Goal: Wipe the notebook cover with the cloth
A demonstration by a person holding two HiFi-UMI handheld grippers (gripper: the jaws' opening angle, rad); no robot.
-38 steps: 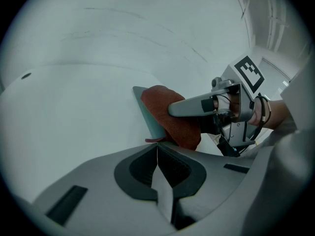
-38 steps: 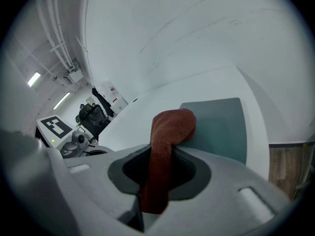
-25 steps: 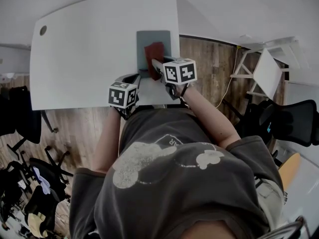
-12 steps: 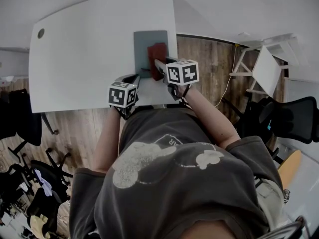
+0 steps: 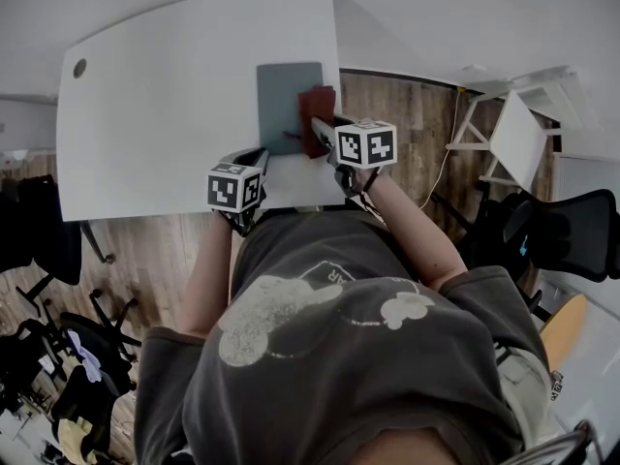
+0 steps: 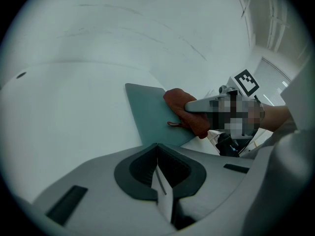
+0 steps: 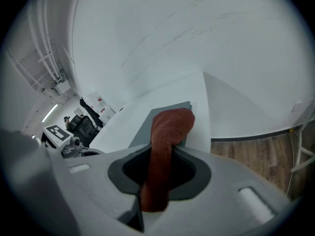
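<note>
The white counter (image 5: 174, 95) spreads out ahead of both tools, most of it ahead and to the left of the left tool (image 5: 258, 155). Its right edge runs just to the right of the right tool (image 5: 320, 129), with wood floor (image 5: 407, 134) beyond that edge.

The grey-green notebook (image 5: 281, 95) lies flat and closed on the counter. It sits directly ahead of the right tool's tips and a little to their left. From the left tool it is ahead and to the right, its near edge close in front of that tool's jaws.

The left tool is low over the near strip of counter. In the left gripper view its jaws are pressed together with nothing between them (image 6: 158, 181).

The right tool reaches forward over the notebook's right side. In the right gripper view its jaws are clamped on the cloth (image 7: 155, 181).

The rust-red cloth (image 5: 316, 114) runs forward out of the right tool's jaws as a bunched strip. Its far end bends down onto the notebook cover along the right margin (image 7: 170, 127).
</note>
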